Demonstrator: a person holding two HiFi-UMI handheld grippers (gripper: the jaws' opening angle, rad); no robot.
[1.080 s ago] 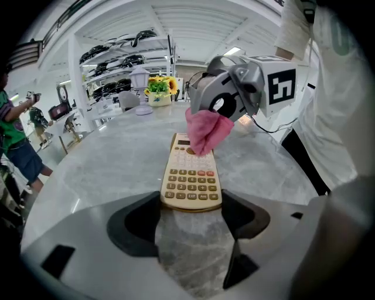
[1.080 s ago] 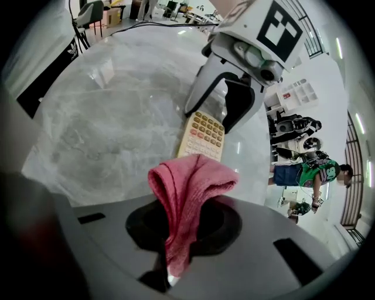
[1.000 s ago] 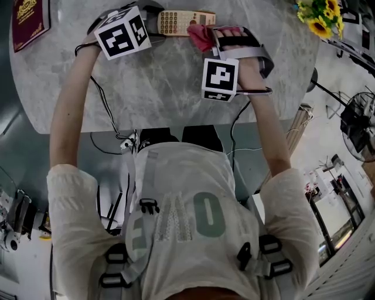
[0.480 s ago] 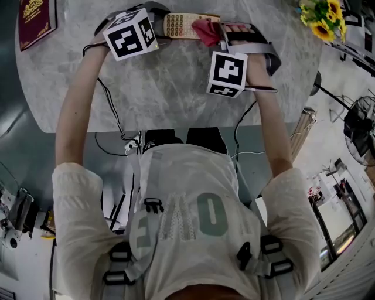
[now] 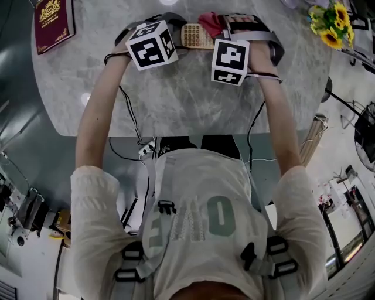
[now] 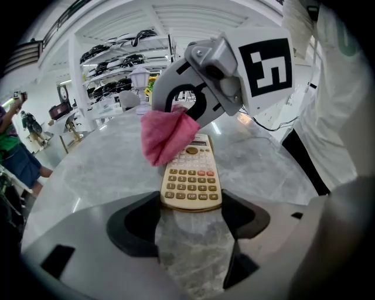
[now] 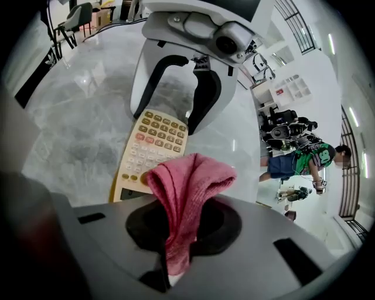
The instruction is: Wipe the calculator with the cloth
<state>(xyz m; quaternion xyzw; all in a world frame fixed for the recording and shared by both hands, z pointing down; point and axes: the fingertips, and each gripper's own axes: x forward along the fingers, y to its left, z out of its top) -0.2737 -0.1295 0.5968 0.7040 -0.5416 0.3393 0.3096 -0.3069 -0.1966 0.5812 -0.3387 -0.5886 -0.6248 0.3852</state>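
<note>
A beige calculator (image 5: pixel 196 36) lies on the marble table (image 5: pixel 176 94) at the far edge of the head view. My left gripper (image 5: pixel 177 40) has its jaws against both sides of the calculator's (image 6: pixel 191 176) key end, shut on it. The left gripper (image 6: pixel 191 203) points down at the table. My right gripper (image 5: pixel 214 24) is shut on a pink cloth (image 7: pixel 186 187), which bunches up between its jaws. The right gripper (image 7: pixel 183 229) holds the cloth (image 6: pixel 167 136) against the display end of the calculator (image 7: pixel 149 152). The two grippers face each other along the calculator.
A dark red booklet (image 5: pixel 54 16) lies at the table's far left. Sunflowers (image 5: pixel 328 26) stand at the far right. The table's near edge (image 5: pixel 176 133) runs in front of the person's body, with cables hanging below it. People stand in the room behind (image 7: pixel 310 161).
My right gripper has carried the cloth along the calculator towards the left gripper. The left gripper has kept its hold. The head view has shifted.
</note>
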